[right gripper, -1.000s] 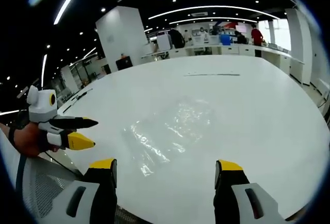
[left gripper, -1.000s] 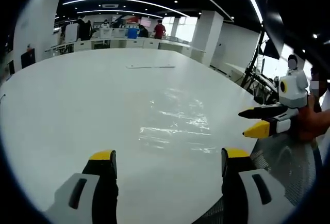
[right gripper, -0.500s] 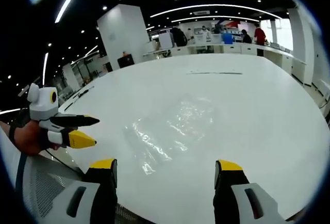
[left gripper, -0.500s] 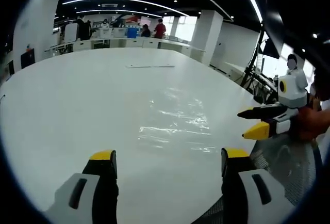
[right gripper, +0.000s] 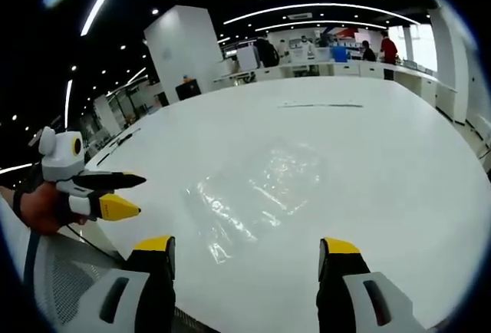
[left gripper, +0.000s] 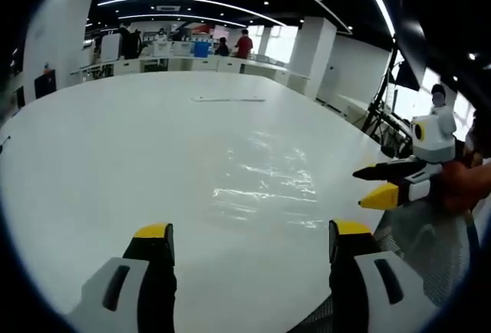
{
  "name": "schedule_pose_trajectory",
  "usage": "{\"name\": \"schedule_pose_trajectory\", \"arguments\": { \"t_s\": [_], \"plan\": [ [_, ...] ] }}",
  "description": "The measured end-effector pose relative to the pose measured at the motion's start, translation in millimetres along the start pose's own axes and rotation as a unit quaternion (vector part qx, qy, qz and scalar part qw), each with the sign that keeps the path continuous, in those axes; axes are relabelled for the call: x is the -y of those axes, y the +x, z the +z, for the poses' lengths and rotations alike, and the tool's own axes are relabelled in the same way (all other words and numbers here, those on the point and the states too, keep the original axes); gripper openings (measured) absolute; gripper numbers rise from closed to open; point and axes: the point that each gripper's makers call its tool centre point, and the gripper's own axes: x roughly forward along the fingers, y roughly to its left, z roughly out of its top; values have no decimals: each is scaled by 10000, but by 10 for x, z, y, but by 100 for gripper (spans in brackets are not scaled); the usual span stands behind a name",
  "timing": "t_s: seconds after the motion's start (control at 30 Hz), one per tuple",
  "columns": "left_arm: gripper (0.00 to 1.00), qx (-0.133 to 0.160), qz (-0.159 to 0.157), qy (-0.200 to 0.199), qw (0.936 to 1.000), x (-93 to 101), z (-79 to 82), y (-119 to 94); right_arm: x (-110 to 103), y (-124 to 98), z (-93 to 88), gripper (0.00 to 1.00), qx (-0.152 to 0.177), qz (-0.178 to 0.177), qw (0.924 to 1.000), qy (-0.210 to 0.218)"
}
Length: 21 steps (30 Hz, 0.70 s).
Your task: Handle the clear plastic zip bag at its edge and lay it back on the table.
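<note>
In the left gripper view, the left claw (left gripper: 245,252) rises from the bottom of the frame with its yellow-tipped jaws set wide apart and nothing between them. Ahead of it, right of centre, the clear plastic zip bag (left gripper: 265,183) lies flat on the white worktop (left gripper: 115,149), showing mainly as crinkled glints. At the right edge the right claw (left gripper: 374,186) comes in held by a hand (left gripper: 460,187), its two tips parted and pointing left toward the bag, just off the worktop's rim.

In the right gripper view, the left claw (right gripper: 123,195) sits at the left edge, gripped by a hand (right gripper: 38,206), its jaws apart and empty, aimed right. The bag (right gripper: 257,195) lies at the frame's centre on the worktop (right gripper: 399,156), its long axis running from lower left to upper right, away from the camera. The right claw (right gripper: 245,252) stands at the bottom, jaws wide, holding nothing, with the bag's near end straight ahead between and beyond them.

Neither claw touches the bag. Its near lower-left edge faces both; the right claw looks better lined up along the bag's length, while the left one would meet it from the side. Which is nearer is hard to judge. The pickup at the edge appears not yet begun.
</note>
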Motion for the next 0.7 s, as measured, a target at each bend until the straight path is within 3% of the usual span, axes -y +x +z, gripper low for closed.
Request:
{"name": "schedule_pose_trajectory", "arguments": {
  "t_s": [0.7],
  "plan": [
    [80,-38,-21,-29,10000,15,-10,-6,170,158,240,75,52,-19,10000,28]
  ]
}}
